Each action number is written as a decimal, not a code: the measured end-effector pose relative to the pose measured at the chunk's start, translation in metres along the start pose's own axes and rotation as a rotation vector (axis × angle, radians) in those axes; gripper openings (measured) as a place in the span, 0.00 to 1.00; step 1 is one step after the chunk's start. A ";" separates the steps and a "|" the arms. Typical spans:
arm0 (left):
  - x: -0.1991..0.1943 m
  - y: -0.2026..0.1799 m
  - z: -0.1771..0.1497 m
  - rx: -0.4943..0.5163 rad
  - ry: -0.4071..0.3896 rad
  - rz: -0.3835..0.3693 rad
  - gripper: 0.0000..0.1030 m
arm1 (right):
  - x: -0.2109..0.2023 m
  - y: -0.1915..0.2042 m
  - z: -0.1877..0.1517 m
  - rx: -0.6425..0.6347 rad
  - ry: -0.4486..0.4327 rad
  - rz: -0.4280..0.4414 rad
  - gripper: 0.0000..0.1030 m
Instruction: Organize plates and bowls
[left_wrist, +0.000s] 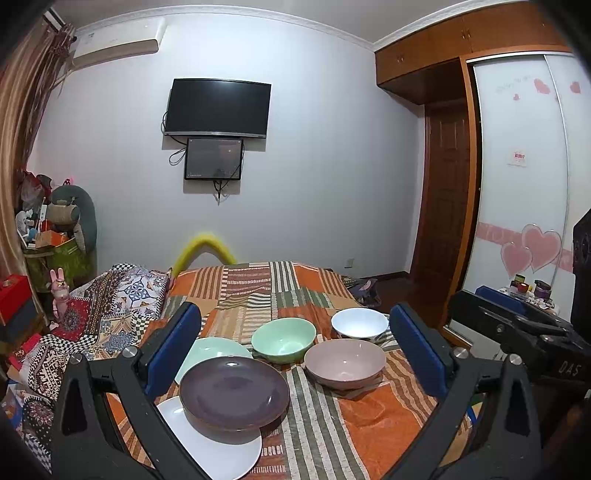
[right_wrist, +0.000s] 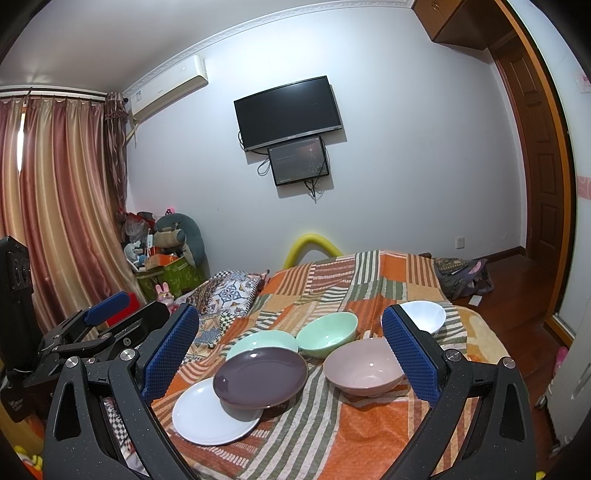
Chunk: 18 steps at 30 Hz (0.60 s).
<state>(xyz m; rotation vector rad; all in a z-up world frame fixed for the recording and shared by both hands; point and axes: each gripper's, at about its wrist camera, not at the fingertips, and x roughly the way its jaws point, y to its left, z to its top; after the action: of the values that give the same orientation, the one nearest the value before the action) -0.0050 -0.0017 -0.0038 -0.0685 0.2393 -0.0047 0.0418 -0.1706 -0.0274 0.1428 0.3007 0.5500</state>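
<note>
My left tool (left_wrist: 295, 354) and right tool (right_wrist: 290, 350) both hang over the bed (left_wrist: 388, 417) with jaws spread wide, gripping nothing. Below them lies the crockery, all round and glossy, so no long axis to speak of — every piece sits mouth up on the striped orange quilt. Low and left of centre in the left view, three plates overlap: the purple plate (left_wrist: 233, 392) rides on the white plate's (left_wrist: 221, 454) rim, and the green plate (left_wrist: 207, 350) peeks out behind it. To their right stand three bowls — the green bowl (left_wrist: 283, 339), pink bowl (left_wrist: 345, 363) and white bowl (left_wrist: 360, 323) — all empty, close together.
</note>
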 end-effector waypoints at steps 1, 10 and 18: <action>0.000 0.000 0.000 0.000 0.000 -0.001 1.00 | -0.001 -0.001 0.002 0.000 0.000 0.000 0.96; 0.000 0.000 -0.001 -0.006 0.005 -0.005 1.00 | -0.001 -0.001 0.002 0.001 0.000 0.001 0.96; -0.001 -0.002 -0.001 -0.001 -0.001 -0.002 1.00 | -0.002 -0.001 0.002 -0.001 -0.001 0.000 0.96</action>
<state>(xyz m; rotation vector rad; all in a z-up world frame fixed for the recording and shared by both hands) -0.0060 -0.0036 -0.0043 -0.0699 0.2378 -0.0070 0.0415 -0.1725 -0.0254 0.1421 0.2998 0.5500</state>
